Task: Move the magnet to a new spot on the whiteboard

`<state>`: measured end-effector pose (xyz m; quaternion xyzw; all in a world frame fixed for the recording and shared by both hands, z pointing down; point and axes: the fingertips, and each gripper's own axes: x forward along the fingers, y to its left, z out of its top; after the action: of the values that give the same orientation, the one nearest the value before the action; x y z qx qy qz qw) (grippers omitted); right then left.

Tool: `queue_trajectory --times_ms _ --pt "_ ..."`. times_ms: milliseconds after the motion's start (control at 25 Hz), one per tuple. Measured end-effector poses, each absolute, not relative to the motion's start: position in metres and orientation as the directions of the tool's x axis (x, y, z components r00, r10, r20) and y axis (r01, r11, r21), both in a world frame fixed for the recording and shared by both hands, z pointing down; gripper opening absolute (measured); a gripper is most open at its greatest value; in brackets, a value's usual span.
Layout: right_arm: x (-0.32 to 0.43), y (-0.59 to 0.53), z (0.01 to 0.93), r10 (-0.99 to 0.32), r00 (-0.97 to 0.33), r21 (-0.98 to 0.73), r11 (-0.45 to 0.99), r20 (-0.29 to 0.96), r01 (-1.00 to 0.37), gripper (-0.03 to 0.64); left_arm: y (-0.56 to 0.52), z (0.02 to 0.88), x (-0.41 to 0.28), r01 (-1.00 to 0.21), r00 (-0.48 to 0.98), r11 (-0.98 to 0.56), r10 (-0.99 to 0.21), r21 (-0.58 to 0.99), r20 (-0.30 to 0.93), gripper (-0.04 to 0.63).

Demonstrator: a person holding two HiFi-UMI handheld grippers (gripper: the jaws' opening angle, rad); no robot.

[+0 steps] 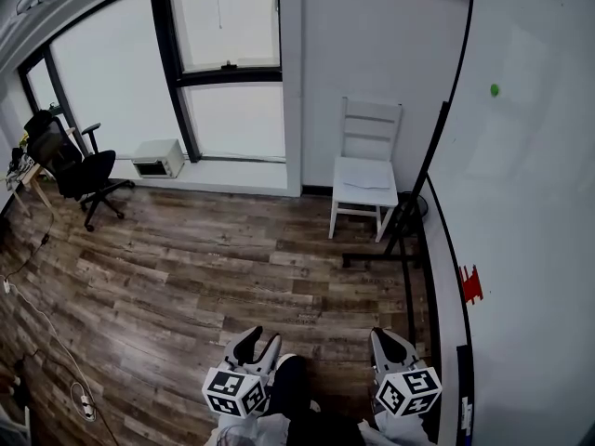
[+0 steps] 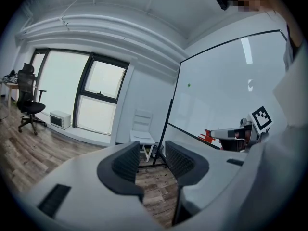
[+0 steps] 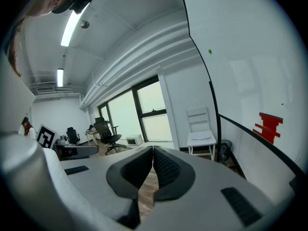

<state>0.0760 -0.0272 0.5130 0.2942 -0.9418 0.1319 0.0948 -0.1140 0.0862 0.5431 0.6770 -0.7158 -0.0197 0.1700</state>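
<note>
The whiteboard [image 1: 530,203] is standing at the person's right, and both tools are hanging low beside it, probably readying a reach. The left hand-held gripper [image 1: 258,344] is gaping wide and empty, while the right hand-held gripper [image 1: 391,342] is sitting closed on nothing. The small green magnet [image 1: 495,89] is clinging high on the board, well apart from both.

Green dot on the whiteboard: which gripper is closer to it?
Right. The right gripper is held low beside the whiteboard, well below the green dot; the left gripper is just as low but farther from the board.
</note>
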Motion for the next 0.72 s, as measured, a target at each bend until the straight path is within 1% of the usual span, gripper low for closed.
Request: queue_trajectory --times_ms 400,720 --pt "0.06 -0.066 0.511 -0.542 -0.804 -0.196 0.785 0.245 -0.588 0.028 0.044 0.536 -0.132 -0.966 -0.017 0.066 -0.981 0.249 0.194 0.161" --pt "0.025 -0.11 0.505 -0.56 -0.793 -0.189 0.775 0.24 -0.604 0.028 -0.01 0.528 -0.168 -0.97 0.012 0.034 -0.982 0.239 0.187 0.161"
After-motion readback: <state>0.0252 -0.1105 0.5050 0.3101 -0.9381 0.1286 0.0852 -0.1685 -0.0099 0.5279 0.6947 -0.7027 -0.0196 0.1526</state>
